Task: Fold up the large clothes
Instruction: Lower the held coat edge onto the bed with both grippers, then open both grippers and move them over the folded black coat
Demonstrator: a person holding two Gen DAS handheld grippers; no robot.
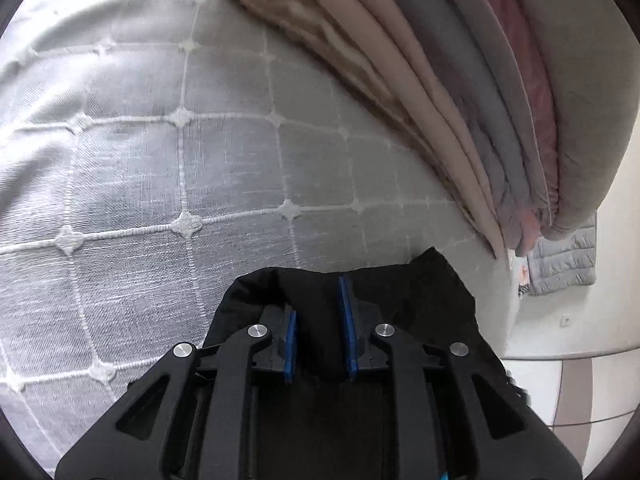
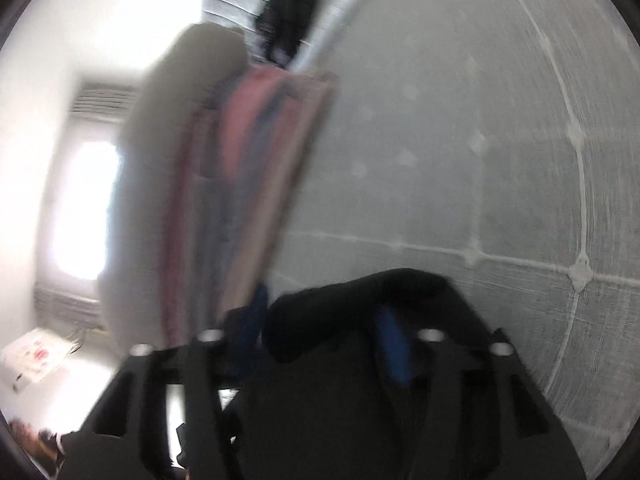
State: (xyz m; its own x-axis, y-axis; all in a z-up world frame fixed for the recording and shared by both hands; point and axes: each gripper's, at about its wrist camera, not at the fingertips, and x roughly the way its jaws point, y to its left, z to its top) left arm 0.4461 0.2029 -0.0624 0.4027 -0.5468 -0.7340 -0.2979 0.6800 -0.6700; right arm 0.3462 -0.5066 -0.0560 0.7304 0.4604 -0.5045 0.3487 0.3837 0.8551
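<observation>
Grey quilted mattress cover with white stitched grid (image 1: 168, 152) fills most of both views. The stack of folded pink, grey and beige blankets (image 1: 480, 100) runs from top centre down to the right edge in the left wrist view and stands as a blurred column left of centre in the right wrist view.

The black garment of thin soft fabric (image 1: 360, 280) sits low centre in both views, bunched over the fingers and resting on the mattress cover, near the foot of the blanket stack.

Left gripper (image 1: 320, 332) – blue pads a narrow gap apart with black cloth lying in the gap; no visible pinch, so I read it as let go.

Right gripper (image 2: 324, 332) – jaws clearly apart and a thick roll of the black cloth draped across them. The frame is smeared, so I can't confirm whether the pads touch it.

Risks, as I judge them:
- cloth snags on a pad when the grippers pull away and drags the fold open
- garment lands as a lump rather than flat, since it's bunched at both ends
- right side is close to the blanket stack – a wide retreat could clip it and topple the layers
</observation>
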